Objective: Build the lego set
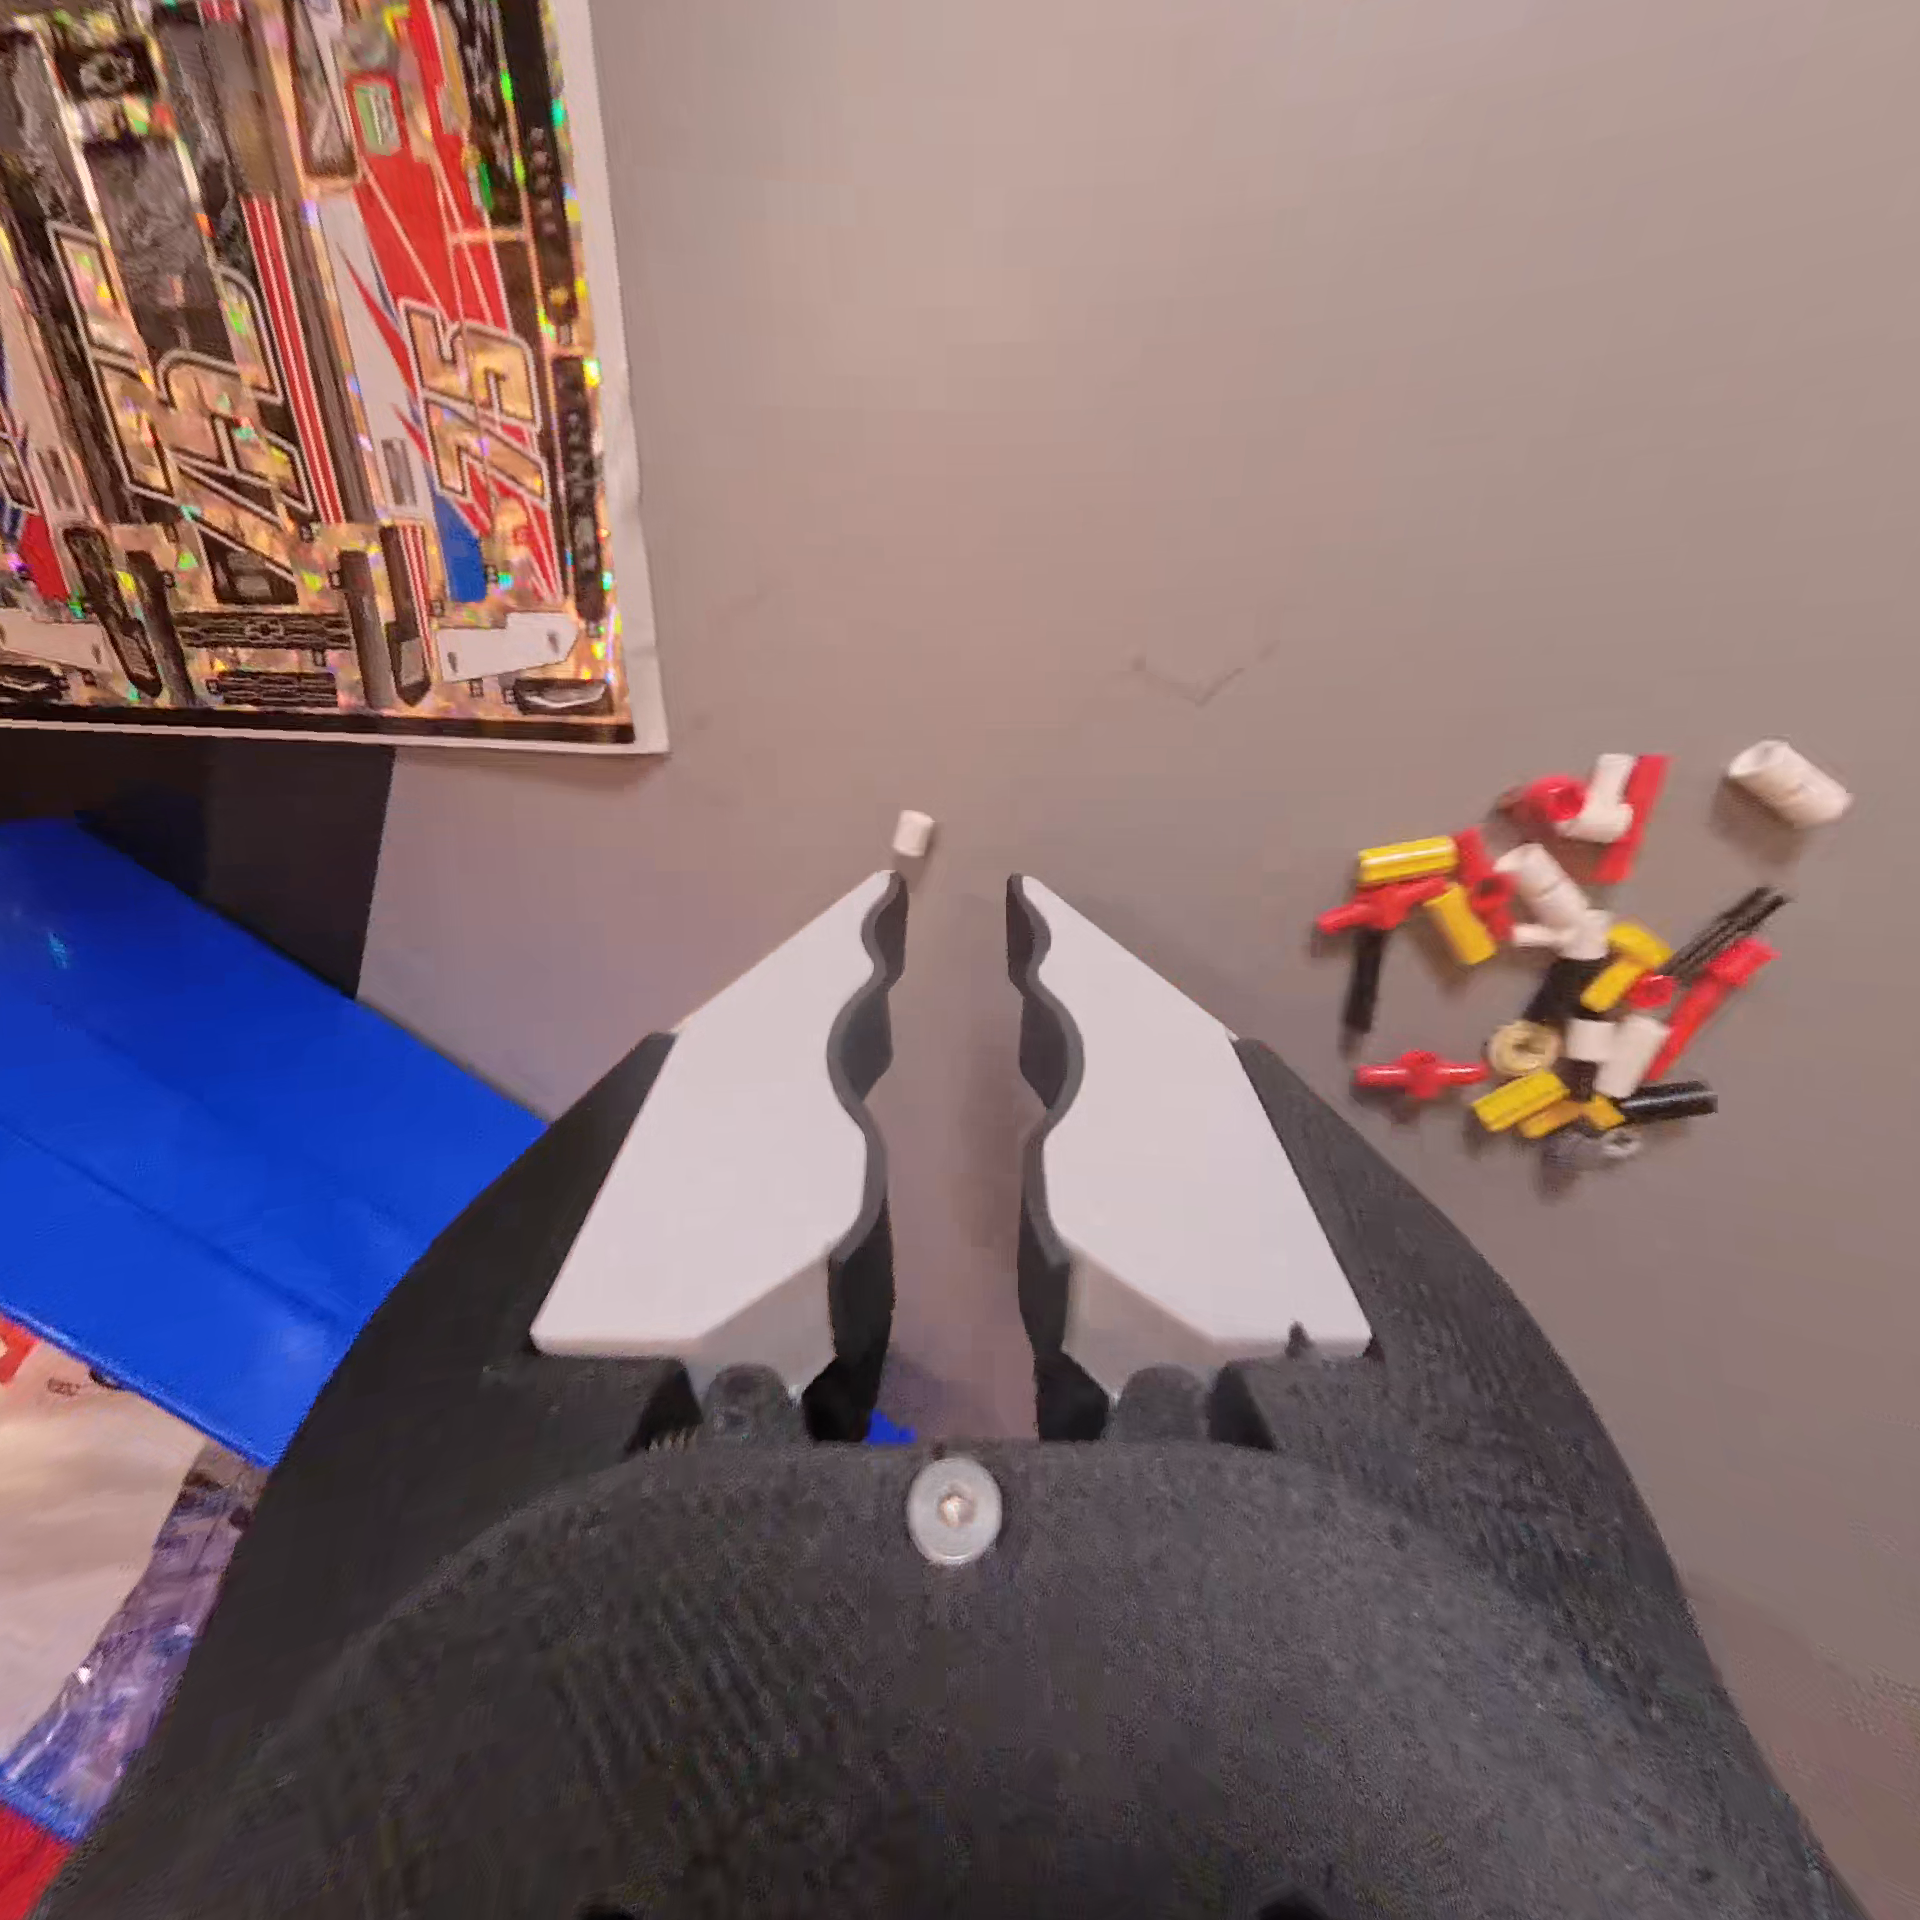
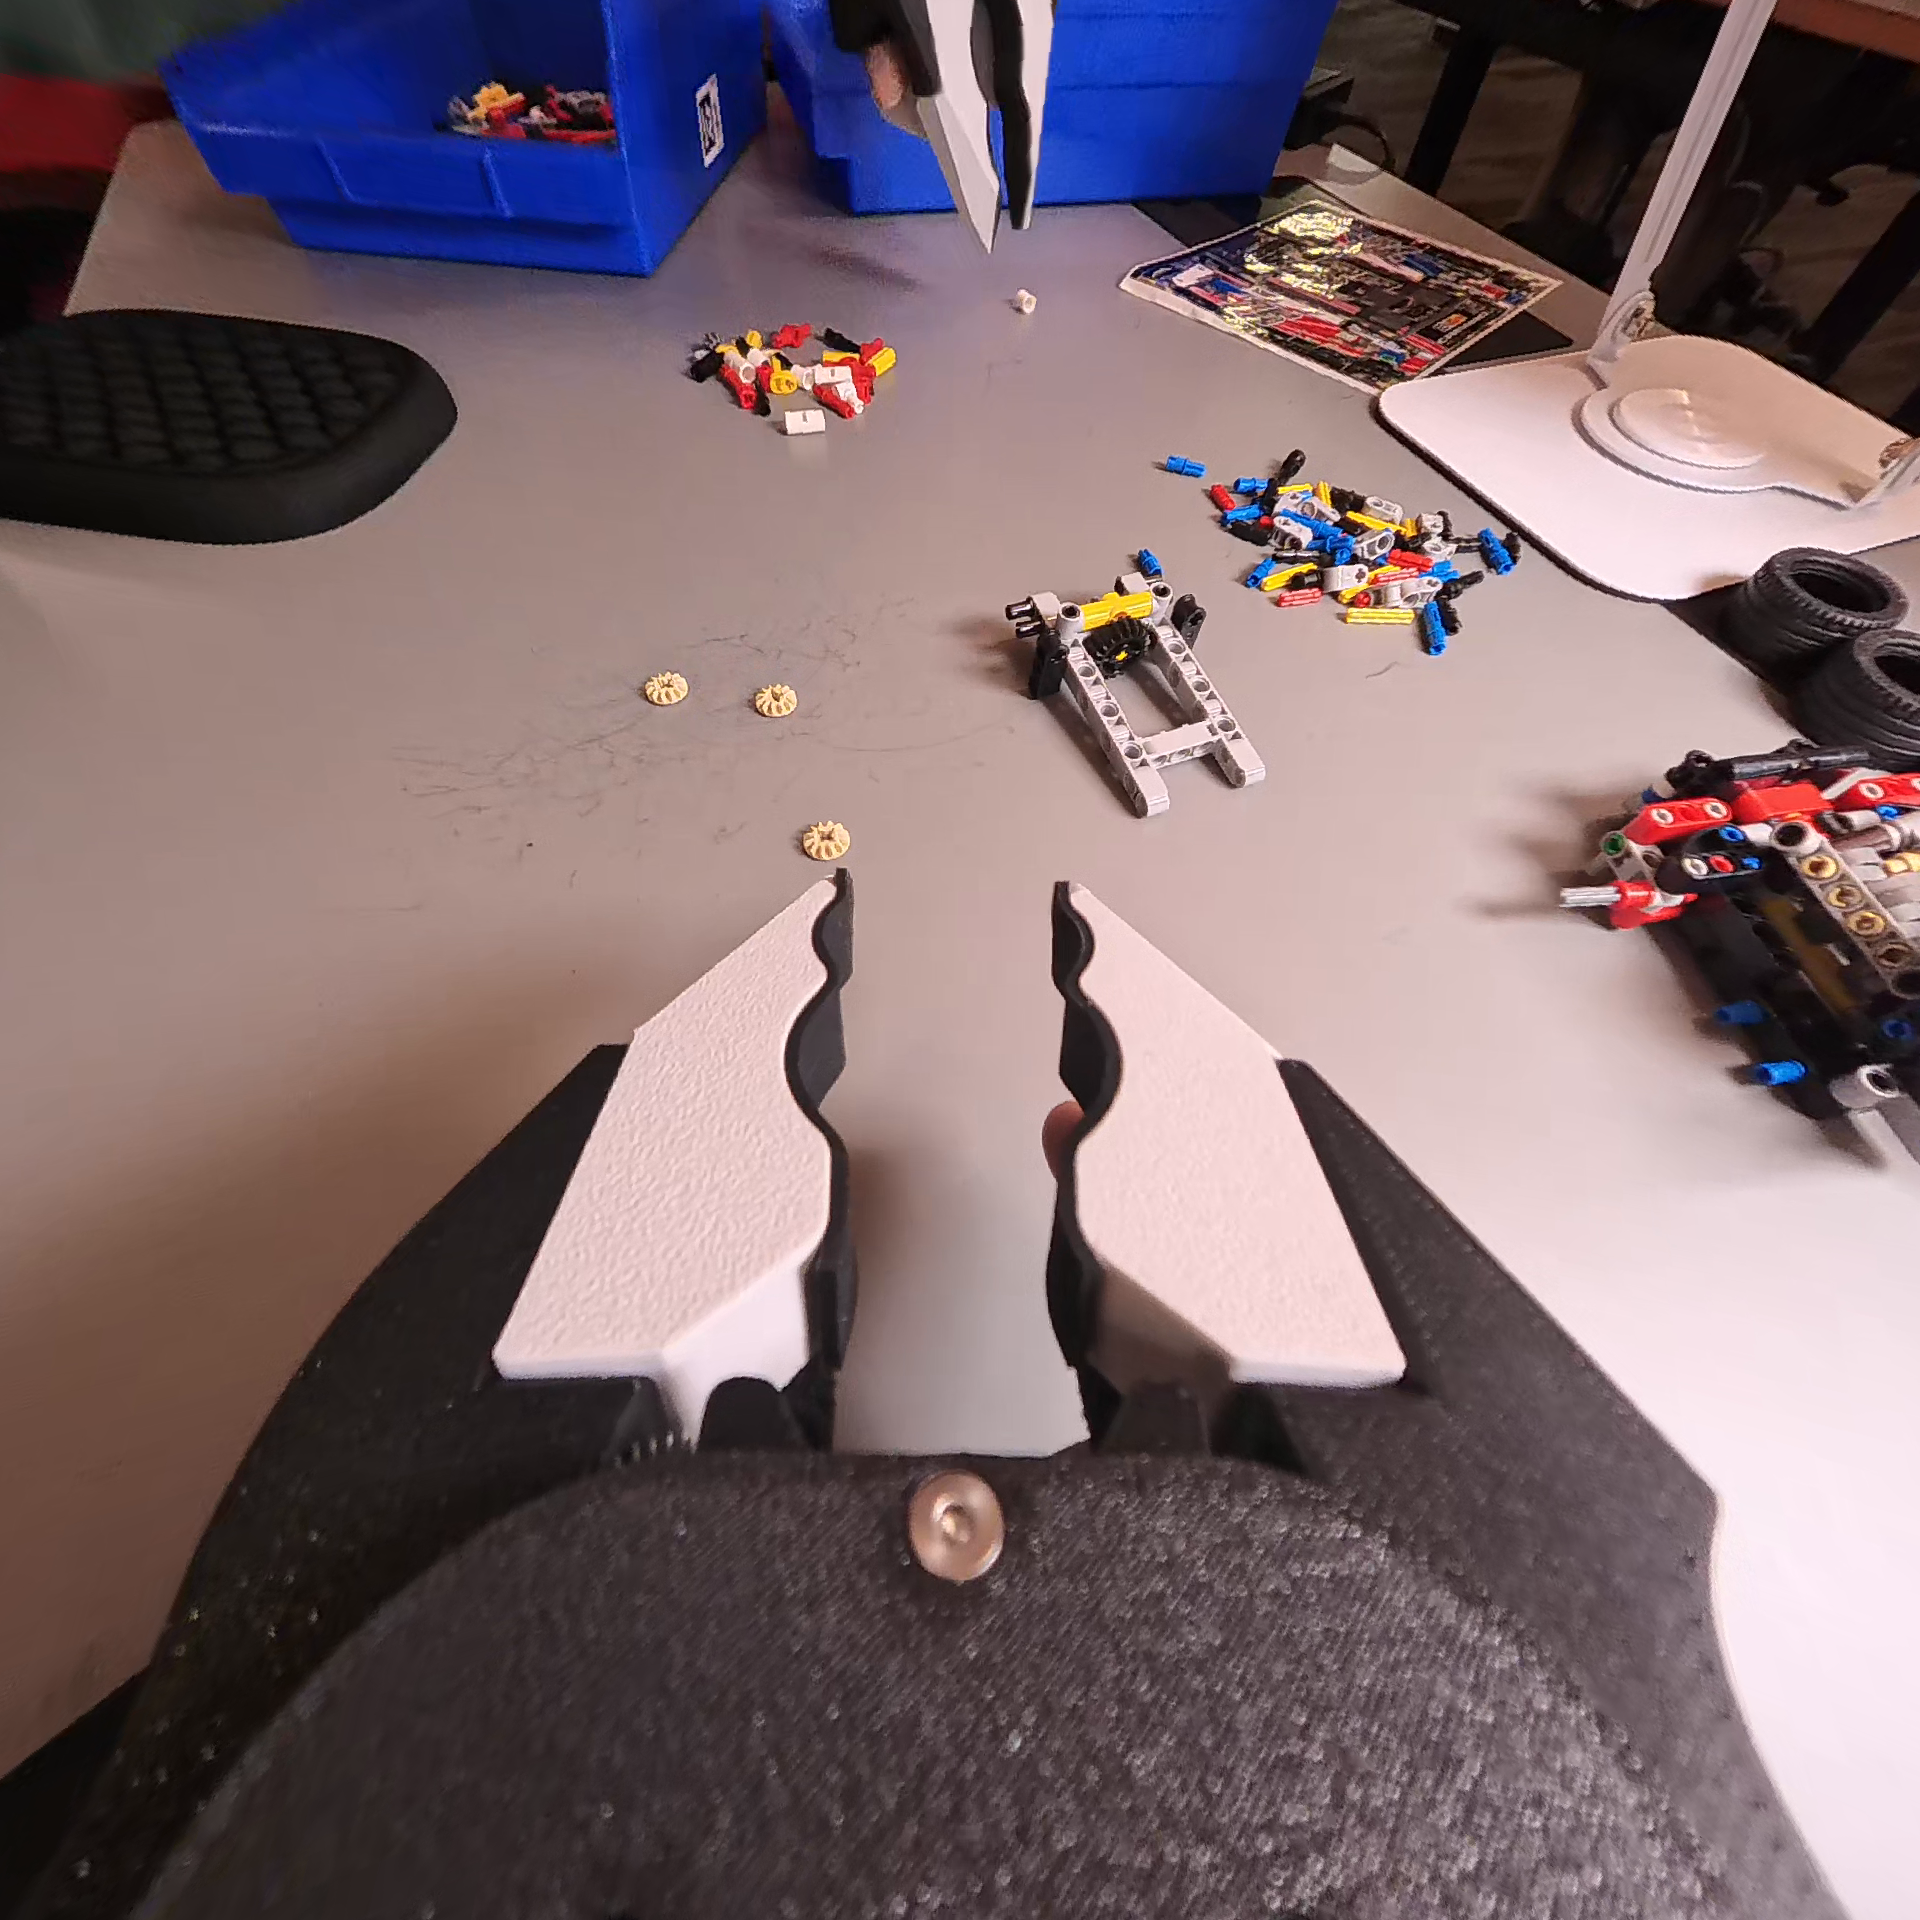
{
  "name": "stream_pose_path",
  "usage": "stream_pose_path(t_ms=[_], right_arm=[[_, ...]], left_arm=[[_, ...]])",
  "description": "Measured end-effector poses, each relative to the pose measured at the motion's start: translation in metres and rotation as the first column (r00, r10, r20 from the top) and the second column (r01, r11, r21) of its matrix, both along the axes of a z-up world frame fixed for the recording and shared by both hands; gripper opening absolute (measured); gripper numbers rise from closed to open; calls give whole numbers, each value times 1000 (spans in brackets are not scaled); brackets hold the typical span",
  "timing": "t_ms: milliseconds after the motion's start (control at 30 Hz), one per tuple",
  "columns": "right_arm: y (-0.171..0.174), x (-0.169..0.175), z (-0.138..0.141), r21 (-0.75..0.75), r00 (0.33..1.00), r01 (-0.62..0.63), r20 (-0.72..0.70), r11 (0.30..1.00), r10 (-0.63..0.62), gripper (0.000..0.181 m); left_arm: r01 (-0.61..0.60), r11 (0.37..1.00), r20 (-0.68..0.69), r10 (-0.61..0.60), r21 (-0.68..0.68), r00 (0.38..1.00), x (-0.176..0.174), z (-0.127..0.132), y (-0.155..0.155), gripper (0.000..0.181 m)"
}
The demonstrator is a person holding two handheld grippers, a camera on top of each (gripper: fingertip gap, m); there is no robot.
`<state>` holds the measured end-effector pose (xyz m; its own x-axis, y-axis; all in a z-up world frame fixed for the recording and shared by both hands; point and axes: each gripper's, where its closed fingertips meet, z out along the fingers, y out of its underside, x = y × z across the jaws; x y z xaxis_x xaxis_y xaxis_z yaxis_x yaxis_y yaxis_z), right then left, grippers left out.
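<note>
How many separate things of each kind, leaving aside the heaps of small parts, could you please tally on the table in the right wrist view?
Tan gears: 3
Blue bins: 2
Black tyres: 2
Sticker sheets: 1
Grey frame assemblies: 1
Lone white bushes: 1
Total: 10

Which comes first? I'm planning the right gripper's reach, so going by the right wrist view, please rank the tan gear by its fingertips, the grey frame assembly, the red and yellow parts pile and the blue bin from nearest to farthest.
From the right gripper:
1. Tan gear, just off its left fingertip.
2. Grey frame assembly, ahead, right.
3. Red and yellow parts pile, farther ahead, slightly left.
4. Blue bin, far left edge of the table.
</note>
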<state>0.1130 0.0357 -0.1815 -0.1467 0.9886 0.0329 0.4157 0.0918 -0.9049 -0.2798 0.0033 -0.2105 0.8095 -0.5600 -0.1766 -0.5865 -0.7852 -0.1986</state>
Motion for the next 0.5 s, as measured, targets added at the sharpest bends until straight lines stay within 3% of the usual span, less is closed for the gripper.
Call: stream_pose_path(t_ms=[233,500], right_arm=[[4,1,0,-16,1000,16,-5,1000,-16,37],[5,1,-4,-22,1000,19,6,1000,-19,37]], left_arm=[[37,999,54,-35,-30,998,-14,-20,14,18],[34,999,71,-32,-36,997,-14,-28,22,6]])
